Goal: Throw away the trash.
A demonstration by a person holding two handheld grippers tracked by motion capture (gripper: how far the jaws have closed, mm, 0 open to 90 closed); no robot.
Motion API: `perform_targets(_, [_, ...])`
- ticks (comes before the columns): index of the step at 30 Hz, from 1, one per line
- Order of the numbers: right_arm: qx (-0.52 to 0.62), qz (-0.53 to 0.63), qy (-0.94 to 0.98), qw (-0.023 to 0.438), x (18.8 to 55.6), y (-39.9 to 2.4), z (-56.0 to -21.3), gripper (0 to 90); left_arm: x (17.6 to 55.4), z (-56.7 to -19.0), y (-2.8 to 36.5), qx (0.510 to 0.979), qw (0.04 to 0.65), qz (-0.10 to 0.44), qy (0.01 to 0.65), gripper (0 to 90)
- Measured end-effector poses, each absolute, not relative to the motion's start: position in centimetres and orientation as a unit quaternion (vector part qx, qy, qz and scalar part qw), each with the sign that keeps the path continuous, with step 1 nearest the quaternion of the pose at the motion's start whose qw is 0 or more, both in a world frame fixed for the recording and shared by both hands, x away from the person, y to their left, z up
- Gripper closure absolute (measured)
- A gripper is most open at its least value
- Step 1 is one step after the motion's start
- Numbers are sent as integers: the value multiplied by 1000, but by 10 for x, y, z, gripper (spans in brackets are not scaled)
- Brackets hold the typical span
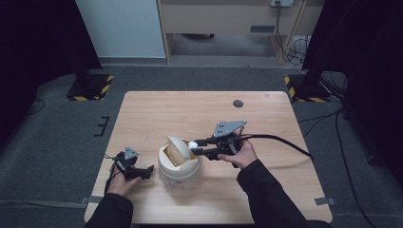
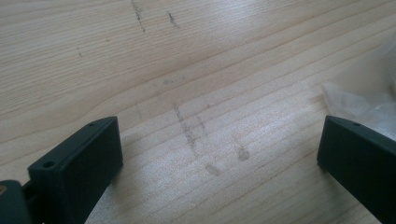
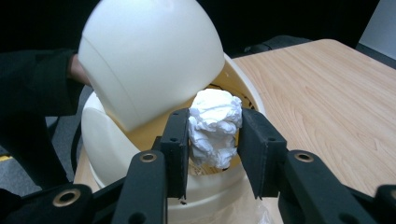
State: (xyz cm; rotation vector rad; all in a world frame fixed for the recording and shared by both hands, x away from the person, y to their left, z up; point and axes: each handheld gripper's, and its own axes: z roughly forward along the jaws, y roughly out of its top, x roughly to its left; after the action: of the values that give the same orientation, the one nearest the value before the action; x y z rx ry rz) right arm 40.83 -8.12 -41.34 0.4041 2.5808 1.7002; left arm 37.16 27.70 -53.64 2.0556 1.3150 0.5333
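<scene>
A cream swing-lid bin point(image 1: 179, 175) stands near the table's front middle, with its domed lid point(image 1: 177, 149) tipped open. In the right gripper view the lid point(image 3: 149, 60) is tilted up and back above the bin's rim point(image 3: 105, 140). My right gripper point(image 1: 196, 147) reaches in from the right, shut on a crumpled white paper ball point(image 3: 214, 128) held over the bin's opening. The ball point(image 1: 193, 145) sits right at the lid's edge. My left gripper point(image 1: 148, 171) rests low beside the bin's left side, open, with bare wood between its jaws point(image 2: 219, 144).
The bin stands on a light wooden table point(image 1: 190, 109). A clear plastic liner point(image 2: 369, 100) bulges at the bin's base, close to the left gripper's right jaw. A dark round mark point(image 1: 238, 103) lies on the far side of the table. Grey carpet surrounds the table.
</scene>
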Motion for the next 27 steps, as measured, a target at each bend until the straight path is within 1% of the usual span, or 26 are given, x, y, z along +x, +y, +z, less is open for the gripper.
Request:
perform_targets(4, [128,540,832,12,408,-80,-416,590,372,-536,277,781,316,202,499,0])
perform_targets(8, [131,542,830,12,409,-80,-415,530,372,-536,277,781,316,203,499,0])
perform_targets(12, [135,545,828,14,409,-82,-413,506,372,-536,277,781,316,202,499,0])
perform_targets(15, [138,545,827,28,410,-85,-410,475,372,-536,277,781,316,203,499,0])
perform_targets(18, [149,546,823,49,411,-90,-405,418,372,-536,277,781,317,203,500,0])
perform_targets(22, [179,550,812,71,414,-104,-405,393,372,-536,277,781,316,203,500,0])
perform_targets(27, [222,543,804,97,417,-124,-413,349,372,-536,277,781,316,203,499,0])
